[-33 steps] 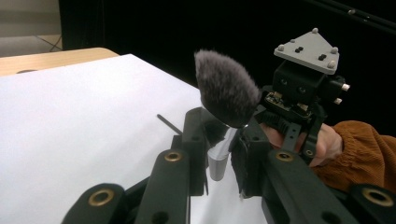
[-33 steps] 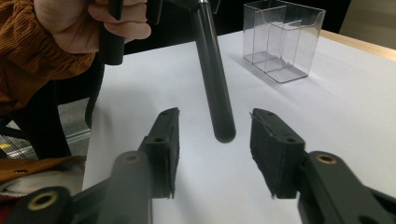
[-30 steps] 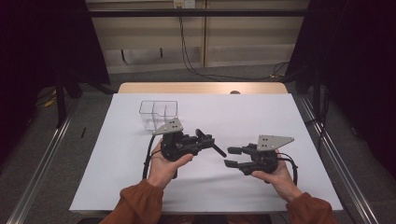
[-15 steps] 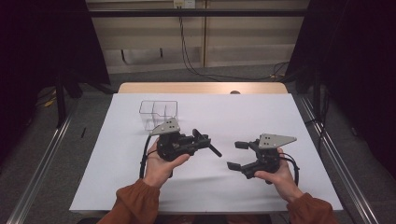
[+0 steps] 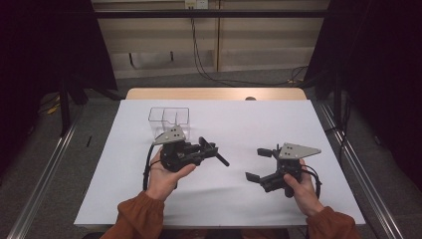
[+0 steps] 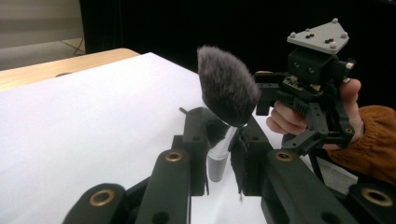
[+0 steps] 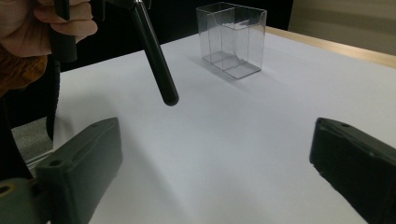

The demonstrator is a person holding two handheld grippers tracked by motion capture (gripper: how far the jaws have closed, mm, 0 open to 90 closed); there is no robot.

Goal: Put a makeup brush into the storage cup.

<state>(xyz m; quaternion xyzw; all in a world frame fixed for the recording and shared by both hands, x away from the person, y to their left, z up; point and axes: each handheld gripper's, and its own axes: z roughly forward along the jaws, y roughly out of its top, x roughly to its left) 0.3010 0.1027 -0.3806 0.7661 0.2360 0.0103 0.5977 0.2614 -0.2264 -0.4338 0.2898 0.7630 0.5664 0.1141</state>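
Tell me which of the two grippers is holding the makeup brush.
The left gripper, jaws shut on the makeup brush; the right gripper stands wide open and empty.

The right gripper (image 5: 255, 164) has just spread its fingers (image 5: 264, 152) wide, with nothing between them.
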